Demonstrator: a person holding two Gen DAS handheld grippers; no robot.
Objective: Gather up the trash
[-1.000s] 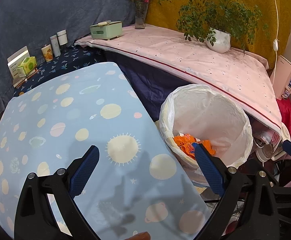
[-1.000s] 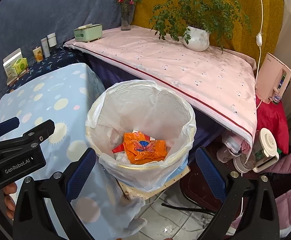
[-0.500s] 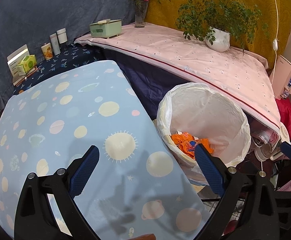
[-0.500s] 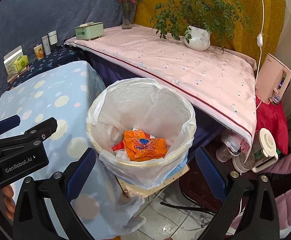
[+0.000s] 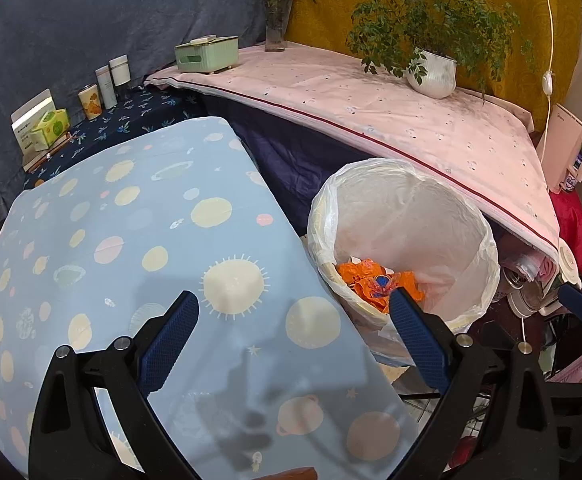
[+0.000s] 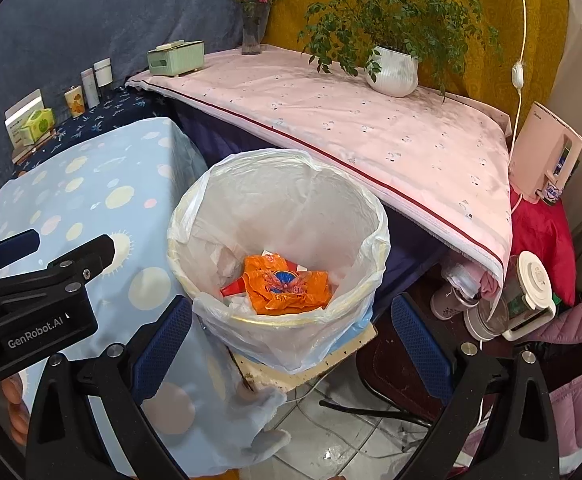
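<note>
A trash bin with a white plastic liner (image 6: pixel 211 200) stands beside the blue planet-print table (image 5: pixel 131 240); it also shows in the left wrist view (image 5: pixel 487 240). An orange crumpled wrapper (image 6: pixel 287 288) lies inside the bin with other scraps, also seen in the left wrist view (image 5: pixel 371 280). My left gripper (image 5: pixel 293 312) is open and empty above the table's right edge. My right gripper (image 6: pixel 291 320) is open and empty, just above the bin's near rim. The left gripper body (image 6: pixel 43 292) shows at the left of the right wrist view.
A pink-covered table (image 6: pixel 371 128) behind the bin holds a potted plant (image 6: pixel 395 68), a flower vase (image 6: pixel 253 32) and a green box (image 6: pixel 177 58). Small containers (image 5: pixel 107 84) and a tissue pack (image 5: pixel 51 128) stand at far left. A kettle (image 6: pixel 527 296) and a pink appliance (image 6: pixel 547 152) sit at right.
Both grippers have drawn back slightly from the bin, so it sits a little lower and farther in view. Both stay open and empty.
</note>
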